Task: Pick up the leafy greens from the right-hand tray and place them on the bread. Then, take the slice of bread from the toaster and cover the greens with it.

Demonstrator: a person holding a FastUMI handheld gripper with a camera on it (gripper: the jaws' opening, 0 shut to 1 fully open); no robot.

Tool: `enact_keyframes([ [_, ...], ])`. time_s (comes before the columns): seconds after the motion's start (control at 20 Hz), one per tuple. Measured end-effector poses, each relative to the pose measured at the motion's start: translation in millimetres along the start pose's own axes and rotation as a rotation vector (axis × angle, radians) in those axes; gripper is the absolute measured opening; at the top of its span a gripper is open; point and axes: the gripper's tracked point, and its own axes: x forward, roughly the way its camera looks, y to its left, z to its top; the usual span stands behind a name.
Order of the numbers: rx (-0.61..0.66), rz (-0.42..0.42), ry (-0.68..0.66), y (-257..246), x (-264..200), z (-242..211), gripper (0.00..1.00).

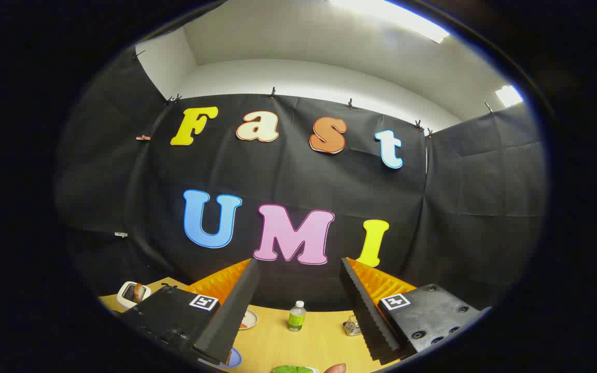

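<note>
The gripper (298, 290) is hovering high with fingers spread, holding nothing. The leafy greens (294, 369), probably lettuce, are lying at the table's (319, 336) near edge, so tilting down first helps.

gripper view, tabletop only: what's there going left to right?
Toaster with a bread slice standing in it → plate beside the left finger → small bottle between the fingers of the open gripper → small wire object against the right finger.
</note>
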Motion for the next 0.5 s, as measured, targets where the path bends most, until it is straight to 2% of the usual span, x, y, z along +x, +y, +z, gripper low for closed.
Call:
enact_keyframes([
  [0.5,-0.028,0.019,0.009,-1.2,-0.1,-2.7,0.98],
])
